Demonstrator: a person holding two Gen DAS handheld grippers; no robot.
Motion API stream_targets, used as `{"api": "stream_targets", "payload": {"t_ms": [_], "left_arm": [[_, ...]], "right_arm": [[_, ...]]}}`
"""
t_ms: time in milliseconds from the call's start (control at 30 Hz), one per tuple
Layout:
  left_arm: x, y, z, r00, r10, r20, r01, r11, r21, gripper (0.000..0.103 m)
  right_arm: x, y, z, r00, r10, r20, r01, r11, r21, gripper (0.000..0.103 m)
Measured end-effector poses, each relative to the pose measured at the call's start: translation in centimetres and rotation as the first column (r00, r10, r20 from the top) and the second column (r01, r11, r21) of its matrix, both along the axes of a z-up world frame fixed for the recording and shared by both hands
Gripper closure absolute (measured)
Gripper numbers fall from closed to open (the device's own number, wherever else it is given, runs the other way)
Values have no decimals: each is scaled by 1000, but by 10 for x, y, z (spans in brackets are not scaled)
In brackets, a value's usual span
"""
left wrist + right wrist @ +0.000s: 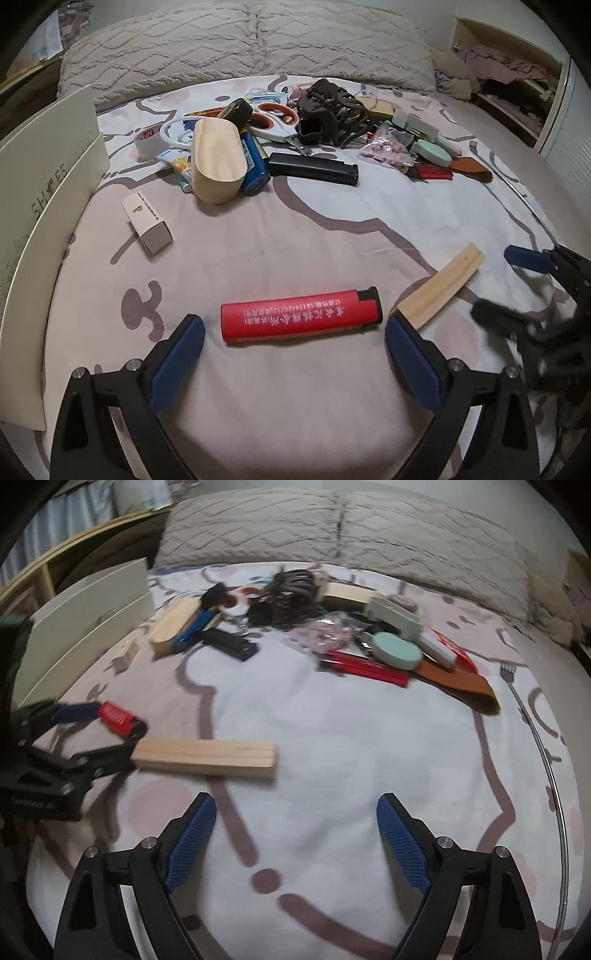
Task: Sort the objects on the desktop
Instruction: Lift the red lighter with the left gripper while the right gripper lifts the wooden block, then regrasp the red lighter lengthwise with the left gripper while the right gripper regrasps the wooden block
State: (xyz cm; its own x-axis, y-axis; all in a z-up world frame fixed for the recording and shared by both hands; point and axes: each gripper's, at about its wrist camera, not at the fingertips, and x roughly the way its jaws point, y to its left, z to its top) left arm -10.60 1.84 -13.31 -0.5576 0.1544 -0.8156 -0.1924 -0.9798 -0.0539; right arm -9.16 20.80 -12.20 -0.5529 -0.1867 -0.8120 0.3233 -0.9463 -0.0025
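The red lighter [300, 315] lies flat on the bed sheet [295, 229], between the wide-open fingers of the left gripper [294, 332], untouched. Likely light, rigid and slick plastic, it is best pinched across its narrow body at mid-length. The right gripper [296, 816] hangs open and empty over bare sheet, right of the wooden block [207, 757].

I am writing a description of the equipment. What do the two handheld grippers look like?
Both look alike. The left gripper and the right gripper each have a black angular frame with triangular cut-outs and round silver screw heads. The jaws carry long blue pads with a fine grid texture. No cables, markings or sleeves are visible.
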Motion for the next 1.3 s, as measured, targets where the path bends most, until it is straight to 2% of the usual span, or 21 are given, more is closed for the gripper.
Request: {"api": "stream_targets", "payload": {"t_ms": [67, 100, 300, 367, 500, 633, 900, 1100, 1300], "left_arm": [[-2, 1, -1, 1000, 0, 1, 0, 1000, -12, 4], [-3, 0, -1, 1000, 0, 2, 0, 1000, -13, 4], [-5, -7, 1, 1000, 18, 8, -18, 1000, 19, 4], [-5, -11, 3, 1000, 30, 4, -30, 999, 22, 7], [-2, -19, 5, 999, 35, 2, -35, 999, 23, 12], [4, -24, 6, 1000, 26, 1, -26, 1000, 5, 12], [6, -43, 6, 998, 54, 17, -55, 996, 70, 12], [5, -41, 4, 998, 57, 16, -58, 997, 40, 12], [4, -41, 3, 998, 61, 16, -61, 998, 32, 12]], "right_arm": [[3, -7, 1, 1000, 27, 2, -27, 1000, -4, 7], [5, -10, 2, 999, 41, 2, -41, 999, -11, 0], [6, -25, 8, 999, 47, -16, -47, 998, -37, 0], [4, -30, 9, 999, 43, -16, -43, 998, -36, 0], [2, -42, 5, 998, 56, -13, -56, 998, 8, 0], [-1, -50, 5, 998, 70, -10, -70, 997, 28, 0], [-13, -58, 8, 1000, 2, -4, -2, 999, -33, 0], [-18, -55, -2, 998, -53, 30, 54, 998, -41, 0], [-18, -51, -7, 998, -56, 38, 58, 996, -64, 0]]}}
